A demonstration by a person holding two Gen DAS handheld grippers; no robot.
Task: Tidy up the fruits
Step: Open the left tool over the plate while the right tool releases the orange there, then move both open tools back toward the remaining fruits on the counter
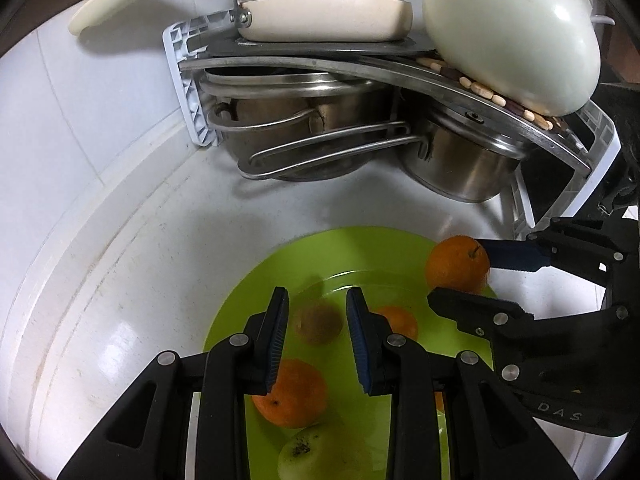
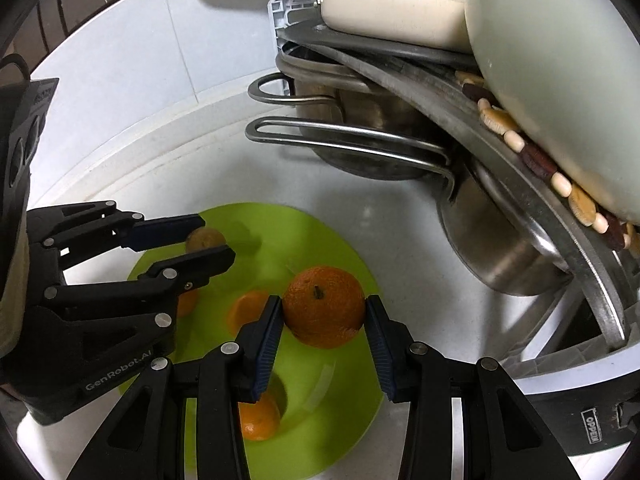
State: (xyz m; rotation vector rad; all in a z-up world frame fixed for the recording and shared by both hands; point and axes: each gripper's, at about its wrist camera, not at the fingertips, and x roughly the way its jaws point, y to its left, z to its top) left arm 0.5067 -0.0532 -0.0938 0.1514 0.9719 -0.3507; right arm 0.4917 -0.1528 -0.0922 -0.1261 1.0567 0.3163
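Observation:
A lime-green plate lies on the white counter and holds several fruits. My right gripper is shut on an orange and holds it above the plate's right side. My left gripper is open and empty, hovering over a brown kiwi. On the plate lie more oranges and a pale green apple.
A grey dish rack stands at the back with steel pots, a cream pan and a cream pot on top. White tiled wall lies to the left.

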